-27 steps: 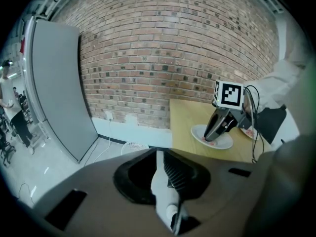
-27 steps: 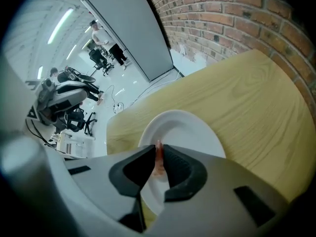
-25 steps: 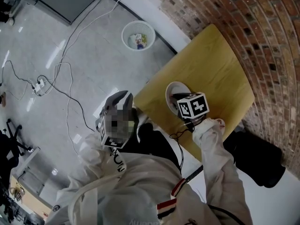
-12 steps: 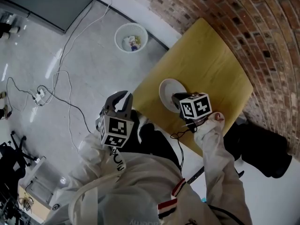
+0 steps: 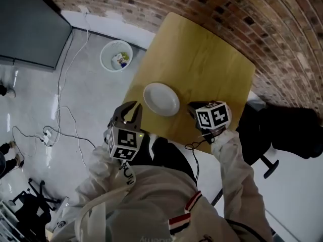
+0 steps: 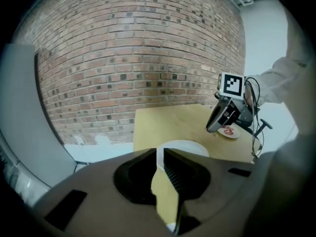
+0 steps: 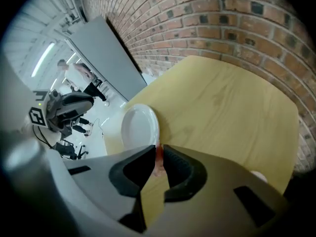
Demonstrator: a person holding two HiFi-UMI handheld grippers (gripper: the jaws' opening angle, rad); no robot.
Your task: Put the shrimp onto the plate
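A white plate (image 5: 160, 99) lies empty near the front edge of the yellow table (image 5: 202, 59). Just right of it my right gripper (image 5: 193, 110) hangs above the table, shut on a reddish shrimp (image 7: 159, 154) that shows between its jaws. In the right gripper view the plate (image 7: 140, 127) sits just beyond the jaw tips of the right gripper (image 7: 159, 149). My left gripper (image 5: 132, 107) hovers off the table's front left edge. Its jaws stand a narrow gap apart with nothing between them. From the left gripper (image 6: 160, 154) I see the plate (image 6: 185, 146) and a small dish (image 6: 229, 132) with something pink below the right gripper (image 6: 213, 128).
A brick wall (image 5: 237, 9) runs behind the table. On the grey floor stand a white wastebasket (image 5: 116, 56) and loose cables (image 5: 60, 110). A black chair (image 5: 287, 130) sits at the table's right. A dark panel (image 5: 25, 29) fills the upper left.
The whole view has swung over the table. The right gripper, earlier over the plate's near edge, now sits to its right, leaving the plate uncovered. The left gripper has come closer to the table edge.
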